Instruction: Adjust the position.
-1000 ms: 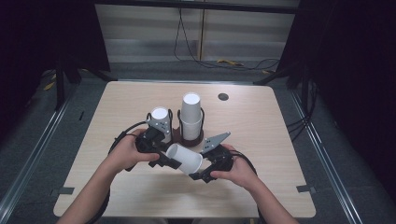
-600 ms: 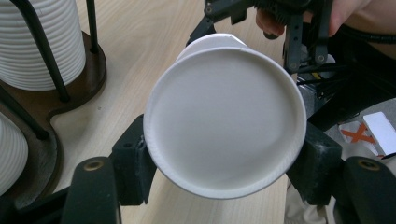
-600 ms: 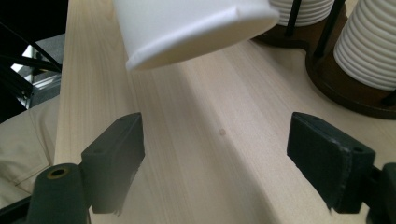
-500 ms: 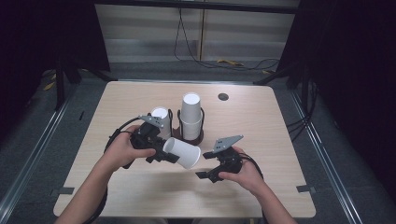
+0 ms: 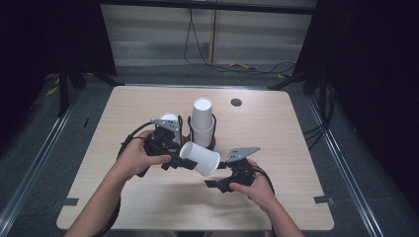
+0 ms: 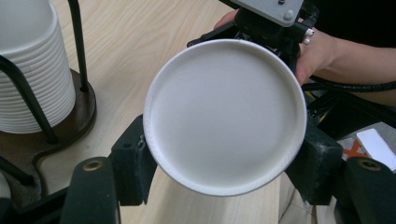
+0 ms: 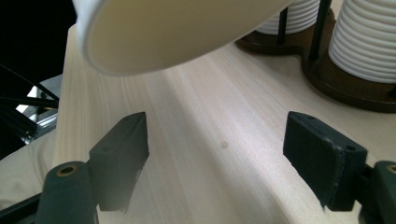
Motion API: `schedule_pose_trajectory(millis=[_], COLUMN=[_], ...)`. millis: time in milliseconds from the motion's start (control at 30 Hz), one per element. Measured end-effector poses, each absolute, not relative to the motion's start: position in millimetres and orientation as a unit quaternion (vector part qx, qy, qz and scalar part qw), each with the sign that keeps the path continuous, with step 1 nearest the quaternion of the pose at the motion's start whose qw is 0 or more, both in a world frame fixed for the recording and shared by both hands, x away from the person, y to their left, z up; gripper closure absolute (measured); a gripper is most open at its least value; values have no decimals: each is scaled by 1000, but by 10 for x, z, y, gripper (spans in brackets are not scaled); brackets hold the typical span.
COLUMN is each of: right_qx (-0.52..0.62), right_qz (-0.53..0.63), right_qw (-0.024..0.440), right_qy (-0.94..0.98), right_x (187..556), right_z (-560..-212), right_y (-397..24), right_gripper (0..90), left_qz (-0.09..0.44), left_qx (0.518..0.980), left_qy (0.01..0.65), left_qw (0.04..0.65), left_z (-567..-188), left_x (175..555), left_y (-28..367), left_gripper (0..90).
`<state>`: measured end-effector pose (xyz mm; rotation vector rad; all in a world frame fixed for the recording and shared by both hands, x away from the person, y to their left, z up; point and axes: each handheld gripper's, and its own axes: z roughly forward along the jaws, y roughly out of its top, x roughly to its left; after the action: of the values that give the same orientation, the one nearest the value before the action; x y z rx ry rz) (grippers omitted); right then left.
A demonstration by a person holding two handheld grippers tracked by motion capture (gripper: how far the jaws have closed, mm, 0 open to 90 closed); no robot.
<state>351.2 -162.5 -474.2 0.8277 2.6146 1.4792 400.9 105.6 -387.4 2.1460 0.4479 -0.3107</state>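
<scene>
A white paper cup (image 5: 200, 158) lies on its side above the table, mouth towards the lower right. My left gripper (image 5: 179, 157) is shut on its base end. In the left gripper view the cup's recessed bottom (image 6: 224, 112) faces the camera, with the left gripper (image 6: 222, 163) pressing a black pad on each side. My right gripper (image 5: 217, 176) sits just right of the cup's mouth, apart from it. In the right gripper view the right gripper (image 7: 224, 154) stands open over bare wood. Its jaws have just been closing with nothing between them, and the cup's rim (image 7: 177, 32) hangs above.
A dark wooden holder (image 6: 79, 116) with black wire posts stands behind the grippers. It carries a tall stack of white cups (image 5: 202, 118) and a shorter stack (image 5: 169, 121). The light wood table (image 5: 296, 148) has a small black disc (image 5: 236, 102) near its far edge.
A second ago the right gripper's jaws were at the cup's mouth. Now the cup is clear of them, carried slightly up and to the left by the left gripper.
</scene>
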Motion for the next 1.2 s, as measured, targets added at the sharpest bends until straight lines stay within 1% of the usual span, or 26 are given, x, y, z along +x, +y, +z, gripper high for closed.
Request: schedule_pose_trajectory(millis=[533,667,900,1200], right_qx=[262,264,260,244], right_qz=[473,478,484,508], right_qw=[29,28,22,21], right_qy=[841,837,836,826], right_x=[3519,3530,3527,3534], right_z=[-4707,-4682,-4745,-4657], right_y=[-1613,-1624,-1578,-1564], right_gripper=[225,224,214,215], left_qz=[-131,-130,-134,-148], left_qx=[864,864,865,855], left_qy=[181,186,179,186], left_qw=[451,449,450,460], left_z=[-3911,-3915,-3898,-3979], left_x=[3994,4008,3994,4017], left_y=[1076,1091,1056,1054], left_gripper=[334,334,334,334])
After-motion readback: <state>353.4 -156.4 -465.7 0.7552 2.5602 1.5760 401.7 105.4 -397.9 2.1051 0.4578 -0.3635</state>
